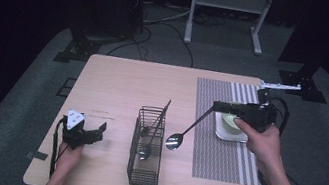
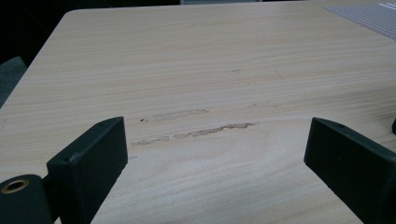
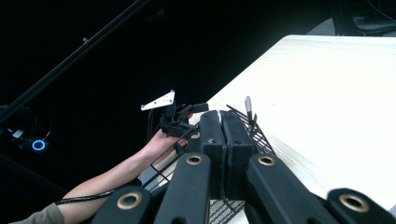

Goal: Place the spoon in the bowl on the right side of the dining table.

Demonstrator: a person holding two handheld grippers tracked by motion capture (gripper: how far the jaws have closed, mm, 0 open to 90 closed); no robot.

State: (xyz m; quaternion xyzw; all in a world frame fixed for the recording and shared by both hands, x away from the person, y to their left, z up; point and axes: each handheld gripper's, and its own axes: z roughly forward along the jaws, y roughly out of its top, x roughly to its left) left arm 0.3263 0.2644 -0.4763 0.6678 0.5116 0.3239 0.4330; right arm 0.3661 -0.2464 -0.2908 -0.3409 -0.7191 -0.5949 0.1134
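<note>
Metal spoon [image 1: 185, 131] clamped by its handle in right hand-held gripper [image 1: 217, 105], bowl hanging beside wire basket [image 1: 146, 151]; left hand-held gripper [image 1: 95, 128] wide open, empty, near table's [image 1: 119, 80] left edge.

The left gripper [image 1: 95, 129] rests low, its hand [image 1: 70, 154] behind it, jaws standing wide apart with nothing between them. The right gripper [image 1: 217, 104] is held raised and level – jaws pressed together – with the right hand [image 1: 262, 139] wrapped beneath its body, forearm trailing back.
</note>
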